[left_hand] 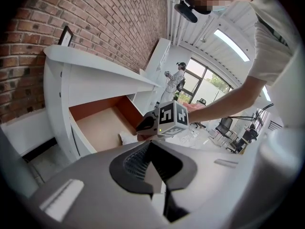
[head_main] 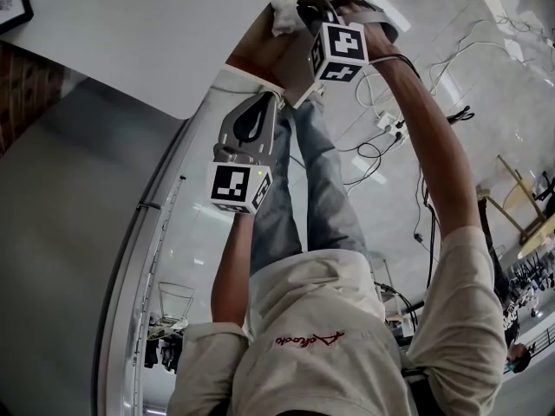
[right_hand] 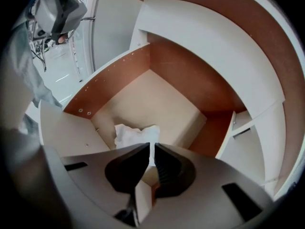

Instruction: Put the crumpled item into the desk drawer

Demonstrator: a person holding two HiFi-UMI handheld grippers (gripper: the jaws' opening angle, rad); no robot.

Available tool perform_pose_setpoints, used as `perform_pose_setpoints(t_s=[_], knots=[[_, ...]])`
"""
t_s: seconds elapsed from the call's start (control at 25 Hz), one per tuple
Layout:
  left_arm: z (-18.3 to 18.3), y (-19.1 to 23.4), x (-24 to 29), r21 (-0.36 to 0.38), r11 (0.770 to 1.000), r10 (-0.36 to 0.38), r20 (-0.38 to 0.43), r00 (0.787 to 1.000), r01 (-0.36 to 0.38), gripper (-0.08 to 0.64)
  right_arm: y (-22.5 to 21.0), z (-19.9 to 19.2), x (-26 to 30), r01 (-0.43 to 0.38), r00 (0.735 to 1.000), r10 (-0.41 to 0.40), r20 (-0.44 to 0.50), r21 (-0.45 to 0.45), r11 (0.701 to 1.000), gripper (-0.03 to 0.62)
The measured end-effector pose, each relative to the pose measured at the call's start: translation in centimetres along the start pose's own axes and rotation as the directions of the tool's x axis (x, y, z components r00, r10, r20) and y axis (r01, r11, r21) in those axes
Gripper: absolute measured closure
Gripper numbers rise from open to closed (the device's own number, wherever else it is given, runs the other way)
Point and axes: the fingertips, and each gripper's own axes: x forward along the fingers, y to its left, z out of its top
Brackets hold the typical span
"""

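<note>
The desk drawer (head_main: 260, 55) stands pulled open, its brown inside bare (right_hand: 157, 94). A white crumpled item (right_hand: 133, 133) hangs just over the drawer floor near the front left corner, with my right gripper (right_hand: 151, 152) shut on a thin fold of it. In the head view the right gripper (head_main: 299, 11) reaches into the drawer with the crumpled item (head_main: 284, 14) at its tip. My left gripper (head_main: 267, 100) is shut and holds nothing, its tip close to the drawer's front edge. From the left gripper view (left_hand: 151, 146) I see the drawer (left_hand: 100, 128) and the right gripper's marker cube (left_hand: 171, 118).
The white desk top (head_main: 130, 33) overhangs the drawer, against a brick wall (left_hand: 95, 23). Cables and a power strip (head_main: 390, 124) lie on the floor to the right of the person's legs (head_main: 312, 189). Another person (left_hand: 177, 78) stands far off by the windows.
</note>
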Motion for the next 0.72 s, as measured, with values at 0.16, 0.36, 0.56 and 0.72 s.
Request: perform_pose_setpoints(t_s=[0.16,0.36,0.56,0.72], knots=[[0.4,-0.4,0.1,0.015,1.000,-0.013,0.000,1.000,0.013,0.551,-0.3,0.7,-1.7,0.038,0.999,-0.039,0.028,0.036,0.999,0.578],[0.5,-1.1,0.2,0.035,0.999,-0.037,-0.009,0.999,0.037,0.551,0.1,1.1,-3.9,0.080,0.995,-0.087,0.056,0.105,0.991,0.578],[0.8,-1.8,0.2,0.062,0.996,-0.057,-0.016,0.998,0.058,0.551,0.3,1.2,-7.2,0.141,0.977,-0.180,0.113,0.287,0.947,0.580],[0.9,-2.0,0.4,0.074,0.995,-0.072,-0.019,0.997,0.073,0.551,0.4,0.5,-10.2,0.141,0.953,-0.266,0.148,0.559,0.817,0.580]])
